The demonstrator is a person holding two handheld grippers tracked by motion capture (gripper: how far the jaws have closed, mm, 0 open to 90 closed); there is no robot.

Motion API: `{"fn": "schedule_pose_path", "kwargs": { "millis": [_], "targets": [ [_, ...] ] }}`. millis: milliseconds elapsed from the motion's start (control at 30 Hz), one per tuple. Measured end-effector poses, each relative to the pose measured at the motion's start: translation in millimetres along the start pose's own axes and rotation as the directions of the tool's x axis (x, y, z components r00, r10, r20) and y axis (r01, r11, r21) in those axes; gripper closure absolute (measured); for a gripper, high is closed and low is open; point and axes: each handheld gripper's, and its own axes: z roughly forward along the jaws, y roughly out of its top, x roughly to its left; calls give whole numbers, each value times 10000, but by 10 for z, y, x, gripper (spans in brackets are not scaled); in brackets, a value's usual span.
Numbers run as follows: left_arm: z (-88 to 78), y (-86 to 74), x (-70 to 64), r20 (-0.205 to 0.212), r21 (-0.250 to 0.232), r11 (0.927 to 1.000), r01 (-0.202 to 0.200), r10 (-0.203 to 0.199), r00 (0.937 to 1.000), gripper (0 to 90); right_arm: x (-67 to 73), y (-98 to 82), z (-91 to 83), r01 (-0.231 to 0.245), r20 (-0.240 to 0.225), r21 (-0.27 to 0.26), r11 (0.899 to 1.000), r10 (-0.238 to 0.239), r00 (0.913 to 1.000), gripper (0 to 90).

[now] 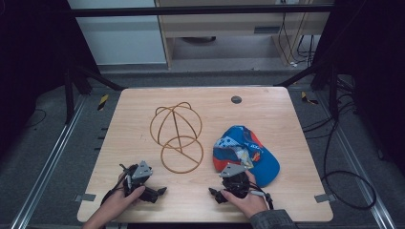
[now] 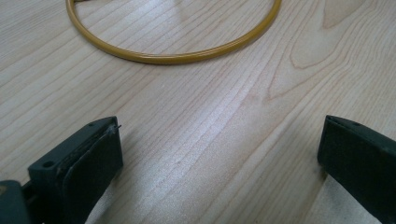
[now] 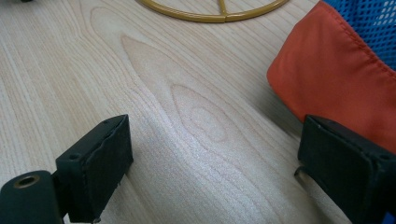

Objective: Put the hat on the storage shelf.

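Blue-and-orange cap (image 1: 248, 152) lies at four o'clock on the bench (image 1: 267, 109), touching your right claw (image 1: 217, 194); both claws, left (image 1: 161, 191) too, stand apart, empty, probably ready for grasping.

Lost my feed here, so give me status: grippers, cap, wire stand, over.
Both grippers open, empty, low over the table. Cap flat beside right gripper, untouched. Wire stand ahead of left gripper. Nothing between.
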Motion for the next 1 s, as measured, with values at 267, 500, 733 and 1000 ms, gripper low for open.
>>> {"fn": "schedule_pose_path", "kwargs": {
  "millis": [267, 500, 733, 1000],
  "targets": [
    [0, 0, 0, 0, 3, 10000, -5, 5, 10000, 0, -1, 0, 0, 1, 1, -2, 10000, -1, 10000, 102],
    [0, 0, 0, -1, 1, 10000, -1, 1, 10000, 0, -1, 0, -1, -14, -9, 5, 10000, 14, 10000, 102],
    [0, 0, 0, -3, 0, 10000, -1, 1, 10000, 0, 0, 0, -2, -22, 23, 4, 10000, 22, 10000, 101],
    [-2, 0, 1, -3, 19, 10000, -11, 11, 10000, 0, 2, 7, -117, -175, 202, 14, 9998, 175, 9996, 147]
  ]
}}
